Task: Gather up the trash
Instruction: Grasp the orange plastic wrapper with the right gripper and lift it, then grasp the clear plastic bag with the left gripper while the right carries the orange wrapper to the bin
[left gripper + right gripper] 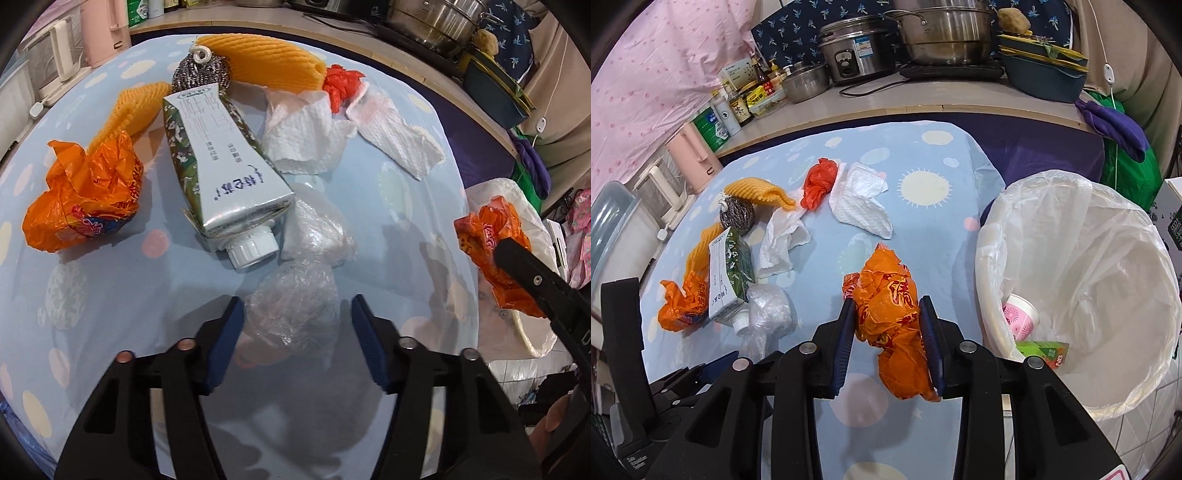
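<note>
The left tongs [297, 306] stand spread around a crumpled wad of clear plastic film [291, 310] lying on the table [110, 317], which wears a pale blue cloth printed with suns and dots; their blue pads sit either side of the wad without visibly pressing it. The right tongs [888, 310] pinch a crumpled orange plastic wrapper with red print [890, 314] between both pads, held up over the cloth just left of the round bin lined with a translucent white bag [1126, 229]. Inside that bin lie a pink patterned paper cup [1019, 315] and a green drink carton [1043, 350] lettered "NB". Just beyond the clear wad, a second lump of clear film [317, 229] touches the white screw cap of a flattened white-and-green carton with Chinese writing too small to read [221, 173], which lies across the middle of the litter. To its left sits another crumpled orange wrapper [85, 199], with a yellow foam fruit net [129, 107] behind it. Farther on are a steel wire scouring ball [201, 75], a larger orange foam net [273, 62], two crumpled white paper towels [306, 136], and a small red plastic bag [341, 85] between them. Beyond the table, a shelf holds steel pots [942, 33], a rice cooker [857, 48] and sauce bottles [738, 107].
</note>
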Action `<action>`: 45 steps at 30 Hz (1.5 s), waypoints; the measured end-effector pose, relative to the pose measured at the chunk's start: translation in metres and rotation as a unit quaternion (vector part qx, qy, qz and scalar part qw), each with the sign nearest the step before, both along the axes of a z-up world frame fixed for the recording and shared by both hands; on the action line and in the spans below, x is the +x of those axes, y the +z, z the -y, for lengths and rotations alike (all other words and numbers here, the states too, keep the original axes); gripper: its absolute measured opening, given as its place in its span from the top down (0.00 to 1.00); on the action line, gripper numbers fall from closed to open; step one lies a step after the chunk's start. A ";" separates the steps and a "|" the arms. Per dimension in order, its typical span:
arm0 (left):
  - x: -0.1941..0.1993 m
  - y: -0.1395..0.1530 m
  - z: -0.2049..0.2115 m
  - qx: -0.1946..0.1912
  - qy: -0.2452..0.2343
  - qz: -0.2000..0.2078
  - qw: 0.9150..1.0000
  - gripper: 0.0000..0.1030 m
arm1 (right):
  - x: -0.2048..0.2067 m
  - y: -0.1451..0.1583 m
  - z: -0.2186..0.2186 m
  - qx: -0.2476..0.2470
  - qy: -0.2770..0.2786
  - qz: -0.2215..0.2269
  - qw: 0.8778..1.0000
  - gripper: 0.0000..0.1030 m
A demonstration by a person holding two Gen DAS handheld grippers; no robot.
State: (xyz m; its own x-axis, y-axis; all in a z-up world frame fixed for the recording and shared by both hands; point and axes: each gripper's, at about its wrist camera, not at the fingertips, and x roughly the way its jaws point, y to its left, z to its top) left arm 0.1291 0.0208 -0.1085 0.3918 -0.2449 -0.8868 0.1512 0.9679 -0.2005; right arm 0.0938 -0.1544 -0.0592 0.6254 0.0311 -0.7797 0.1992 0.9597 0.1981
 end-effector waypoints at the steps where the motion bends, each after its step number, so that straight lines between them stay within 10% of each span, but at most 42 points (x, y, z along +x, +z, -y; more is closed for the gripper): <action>1: -0.001 0.000 0.002 -0.001 -0.005 -0.003 1.000 0.60 | -0.002 0.000 0.000 0.000 0.000 0.001 1.000 0.67; 5: -0.005 0.001 0.009 -0.003 -0.021 -0.011 1.000 0.91 | -0.007 0.003 0.001 0.003 0.000 0.006 1.000 0.67; 9: -0.012 0.008 0.014 -0.003 -0.031 -0.002 1.000 0.98 | -0.014 0.006 0.005 0.004 -0.001 0.011 1.000 0.67; 38: -0.055 0.132 0.055 -0.056 -0.109 0.127 0.984 1.00 | -0.070 0.051 0.070 0.026 -0.076 0.085 0.993 0.67; 41: -0.051 0.122 0.054 -0.042 -0.093 0.120 0.988 0.94 | -0.073 0.048 0.073 0.028 -0.081 0.084 0.993 0.67; 44: -0.045 0.096 0.050 -0.022 -0.069 0.094 0.993 0.39 | -0.075 0.043 0.074 0.030 -0.082 0.079 0.993 0.67; 45: -0.044 0.087 0.048 -0.019 -0.056 0.090 0.994 0.37 | -0.075 0.042 0.074 0.032 -0.082 0.077 0.993 0.67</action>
State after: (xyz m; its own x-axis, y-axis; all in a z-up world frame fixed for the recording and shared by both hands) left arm 0.0846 -0.0269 -0.0218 0.5117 -0.3272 -0.7944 0.2941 0.9355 -0.1959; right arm 0.0189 -0.2289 -0.0177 0.7376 -0.0351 -0.6743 0.3148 0.9014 0.2973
